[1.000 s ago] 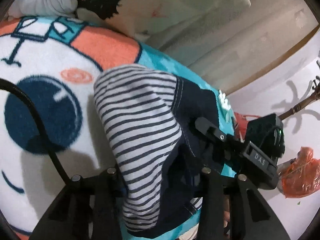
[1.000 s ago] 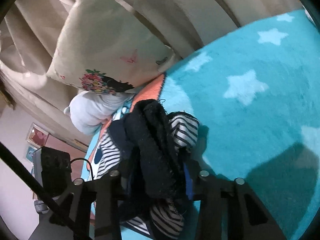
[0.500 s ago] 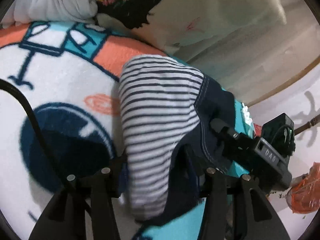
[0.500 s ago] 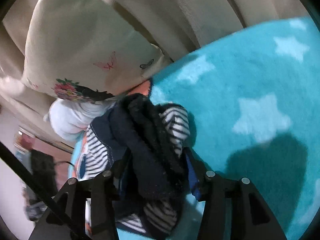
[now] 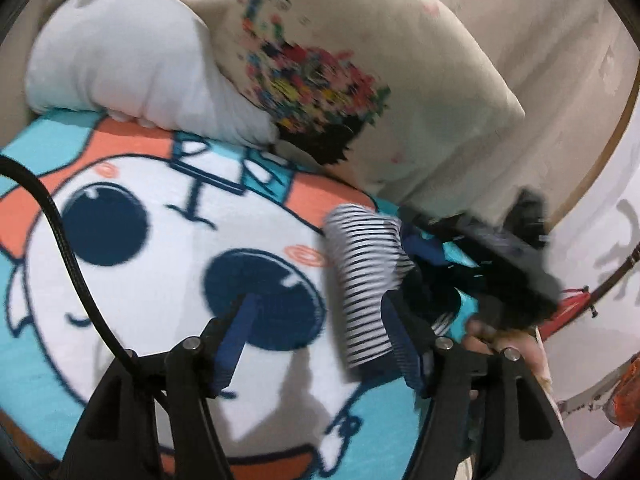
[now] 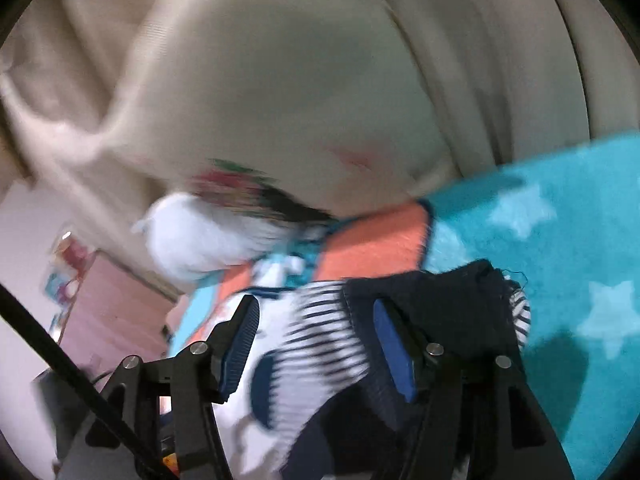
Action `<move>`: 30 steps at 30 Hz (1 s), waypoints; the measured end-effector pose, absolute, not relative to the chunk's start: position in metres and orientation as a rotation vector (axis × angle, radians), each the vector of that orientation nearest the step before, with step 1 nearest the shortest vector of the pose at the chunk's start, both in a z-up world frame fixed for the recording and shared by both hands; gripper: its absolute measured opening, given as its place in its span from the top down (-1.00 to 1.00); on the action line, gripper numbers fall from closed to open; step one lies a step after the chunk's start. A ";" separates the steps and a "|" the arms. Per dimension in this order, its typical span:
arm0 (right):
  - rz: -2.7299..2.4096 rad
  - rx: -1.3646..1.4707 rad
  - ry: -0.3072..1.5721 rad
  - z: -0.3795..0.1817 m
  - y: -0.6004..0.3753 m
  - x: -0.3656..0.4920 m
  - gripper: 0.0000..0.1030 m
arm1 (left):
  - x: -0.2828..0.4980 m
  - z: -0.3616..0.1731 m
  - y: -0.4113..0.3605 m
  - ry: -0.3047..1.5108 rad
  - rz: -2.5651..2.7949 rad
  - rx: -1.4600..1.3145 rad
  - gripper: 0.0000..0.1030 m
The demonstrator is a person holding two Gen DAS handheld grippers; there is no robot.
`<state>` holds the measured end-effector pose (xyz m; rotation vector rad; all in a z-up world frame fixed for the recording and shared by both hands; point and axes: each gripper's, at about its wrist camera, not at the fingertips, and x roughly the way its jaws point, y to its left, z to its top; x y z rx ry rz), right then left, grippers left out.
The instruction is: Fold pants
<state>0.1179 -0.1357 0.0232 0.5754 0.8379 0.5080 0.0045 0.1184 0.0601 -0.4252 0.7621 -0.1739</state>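
The pants (image 5: 366,276) are a navy and white striped bundle lying on the cartoon blanket (image 5: 168,272). In the left wrist view they lie just inside my right finger, at the right of centre. My left gripper (image 5: 316,312) is open and holds nothing. In the right wrist view the pants (image 6: 360,340) lie under and between the fingers, with a dark navy part to the right. My right gripper (image 6: 316,320) is open and off the cloth. The other gripper shows blurred at the right of the left wrist view (image 5: 516,264).
A cream pillow with a flower print (image 5: 360,80) and a white plush cushion (image 5: 132,72) lie at the far edge of the blanket. The turquoise starred part of the blanket (image 6: 560,240) spreads to the right. A pink cabinet (image 6: 112,312) stands at the left.
Both grippers have opened and let go of the pants. The bundle now lies on the blanket, and both cameras have pulled back and tilted up.
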 end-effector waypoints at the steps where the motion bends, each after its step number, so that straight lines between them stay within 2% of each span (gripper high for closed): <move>1: 0.482 0.573 0.859 0.015 -0.137 0.125 -0.16 | 0.000 0.061 0.122 0.757 -0.169 -0.426 -0.28; 8: 0.488 0.447 0.735 0.052 -0.145 0.053 -0.17 | -0.004 0.058 0.140 0.719 -0.128 -0.433 -0.30; 11: 0.445 0.389 0.730 0.037 -0.137 0.026 -0.21 | -0.006 0.058 0.137 0.720 -0.130 -0.416 -0.30; 14: 0.422 0.379 0.827 0.004 -0.133 0.031 -0.24 | -0.014 0.062 0.135 0.716 -0.123 -0.402 -0.31; 17: 0.409 0.427 0.770 0.014 -0.140 0.021 -0.24 | -0.028 0.071 0.133 0.675 -0.086 -0.370 -0.34; 22: 0.393 0.436 0.661 0.034 -0.147 -0.019 -0.28 | -0.059 0.093 0.120 0.494 0.161 -0.241 -0.66; 30: 0.362 0.413 0.583 0.044 -0.153 -0.068 -0.34 | -0.101 0.124 0.084 0.270 0.363 -0.042 -0.94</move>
